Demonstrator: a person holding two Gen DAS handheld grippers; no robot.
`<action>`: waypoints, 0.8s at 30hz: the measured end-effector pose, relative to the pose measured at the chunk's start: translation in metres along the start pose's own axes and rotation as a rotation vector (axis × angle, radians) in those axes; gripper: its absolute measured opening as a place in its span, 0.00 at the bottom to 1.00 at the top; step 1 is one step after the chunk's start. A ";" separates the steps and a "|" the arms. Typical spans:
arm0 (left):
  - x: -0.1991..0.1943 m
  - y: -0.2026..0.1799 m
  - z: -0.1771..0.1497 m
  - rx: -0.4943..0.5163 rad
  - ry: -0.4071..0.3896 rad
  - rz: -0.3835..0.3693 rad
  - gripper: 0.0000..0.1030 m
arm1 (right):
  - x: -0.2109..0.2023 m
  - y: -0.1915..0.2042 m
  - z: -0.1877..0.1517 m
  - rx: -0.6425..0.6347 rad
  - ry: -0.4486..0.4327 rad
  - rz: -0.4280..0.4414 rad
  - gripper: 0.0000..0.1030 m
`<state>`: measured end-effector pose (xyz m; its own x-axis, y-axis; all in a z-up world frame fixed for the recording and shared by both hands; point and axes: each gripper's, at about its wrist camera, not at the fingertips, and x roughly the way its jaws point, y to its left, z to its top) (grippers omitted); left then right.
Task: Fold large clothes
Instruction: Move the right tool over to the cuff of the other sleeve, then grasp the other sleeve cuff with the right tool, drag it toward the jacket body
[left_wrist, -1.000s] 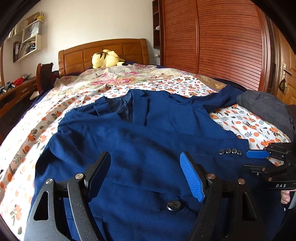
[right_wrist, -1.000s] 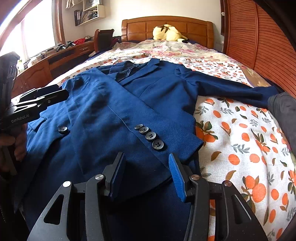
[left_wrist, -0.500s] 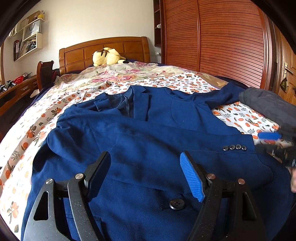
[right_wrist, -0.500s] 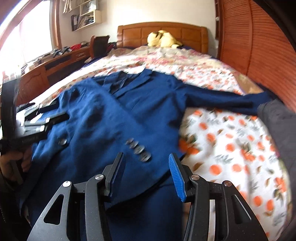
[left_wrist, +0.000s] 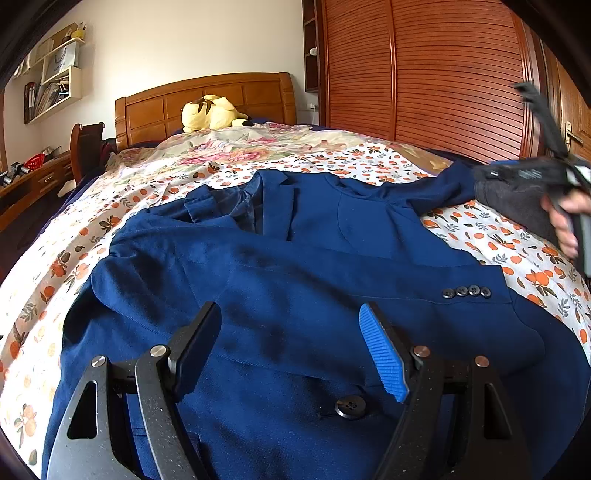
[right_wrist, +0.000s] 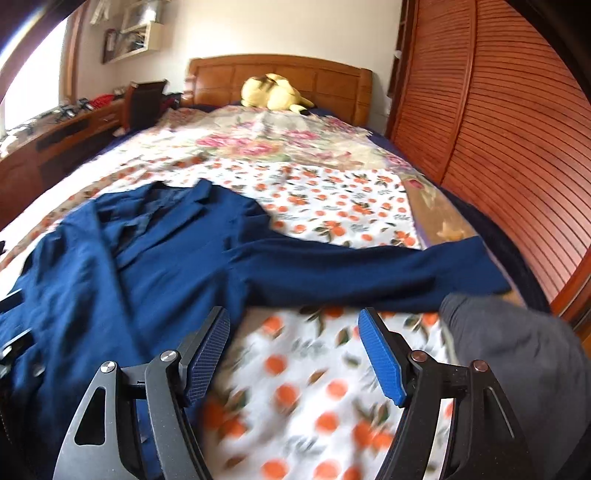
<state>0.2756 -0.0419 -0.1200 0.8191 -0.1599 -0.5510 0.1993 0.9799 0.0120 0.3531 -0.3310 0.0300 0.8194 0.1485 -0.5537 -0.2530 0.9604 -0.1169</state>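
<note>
Left wrist view: a navy blue blazer (left_wrist: 295, 280) lies spread on a bed with an orange-print sheet (left_wrist: 491, 240).
Surroundings: a yellow plush toy (left_wrist: 210, 112) rests against the wooden headboard (left_wrist: 207, 99); a slatted wooden wardrobe (left_wrist: 424, 70) lines the right side, and a wall shelf (left_wrist: 55, 85) holds books and papers on the left.
Blazer layout: one sleeve is folded across the front, its cuff buttons (left_wrist: 466, 291) near the right edge; the other sleeve (right_wrist: 369, 273) stretches out toward the wardrobe.
Beside the sleeve: a dark grey garment (right_wrist: 517, 362) lies on the sheet, touching the sleeve's end.
Left gripper (left_wrist: 290, 347): hovers over the blazer's lower front near a large black button (left_wrist: 350, 406), fingers spread wide, holding nothing.
Right gripper (right_wrist: 293, 354): fingers spread apart and gripping nothing, over the sheet between blazer and grey garment; this view is motion-blurred.
Right hand (left_wrist: 567, 218): seen at the left view's right edge, wrapped around the gripper handle above the grey garment.
</note>
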 end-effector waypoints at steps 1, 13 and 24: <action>0.000 0.000 0.000 0.000 0.000 0.000 0.76 | 0.011 -0.005 0.006 0.009 0.010 -0.011 0.72; -0.002 0.001 0.000 -0.009 -0.006 -0.013 0.76 | 0.146 -0.047 0.049 0.147 0.204 -0.144 0.72; -0.002 0.002 0.000 -0.008 -0.003 -0.014 0.76 | 0.204 -0.071 0.043 0.326 0.336 -0.092 0.59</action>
<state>0.2744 -0.0401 -0.1193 0.8178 -0.1742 -0.5484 0.2065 0.9784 -0.0028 0.5602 -0.3587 -0.0385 0.6057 0.0269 -0.7952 0.0310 0.9979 0.0574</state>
